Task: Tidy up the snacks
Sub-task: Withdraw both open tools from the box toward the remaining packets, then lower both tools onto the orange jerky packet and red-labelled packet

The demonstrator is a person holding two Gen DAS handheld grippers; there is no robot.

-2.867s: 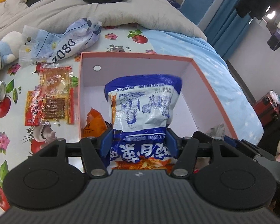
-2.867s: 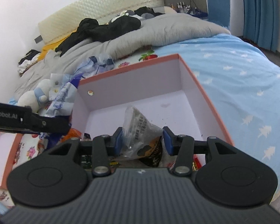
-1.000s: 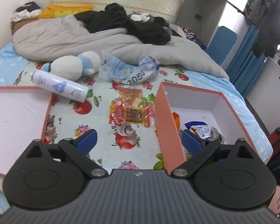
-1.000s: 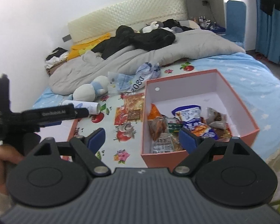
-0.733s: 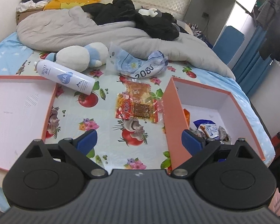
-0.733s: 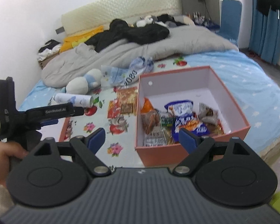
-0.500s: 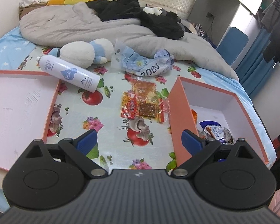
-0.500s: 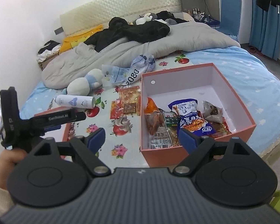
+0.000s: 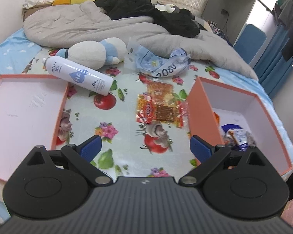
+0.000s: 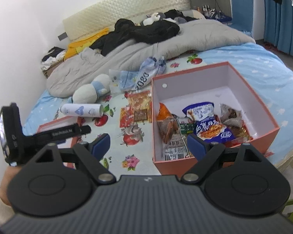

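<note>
Snacks: several packets are lying in the open orange box (image 10: 264, 134); a blue-and-white bag (image 10: 209, 124) is sitting in the middle, an orange packet (image 10: 163, 113) against the left wall, a clear wrapper (image 10: 231, 116) toward the right.
Loose snacks: two red-and-orange packets (image 9: 160, 105) are lying on the fruit-print sheet (image 9: 125, 136), just beside the box's left wall.
Left gripper (image 9: 145, 149): its blue fingers are standing spread wide and gripping nothing, hovering over the sheet with the loose packets ahead.
Right gripper (image 10: 149, 144): its jaws are likewise spread wide and empty, straddling the box's near left corner.
Box lid (image 9: 2, 81): it is resting open side up at the left, well apart from the box.
Spray can (image 9: 78, 77): it is lying on its side, its end overlapping the lid's far corner.
Plush toy (image 9: 93, 52): it is lying behind the can, beside a crumpled plastic bag (image 9: 162, 64).
Person's hand (image 10: 6, 177): it is holding the left gripper's handle.
</note>
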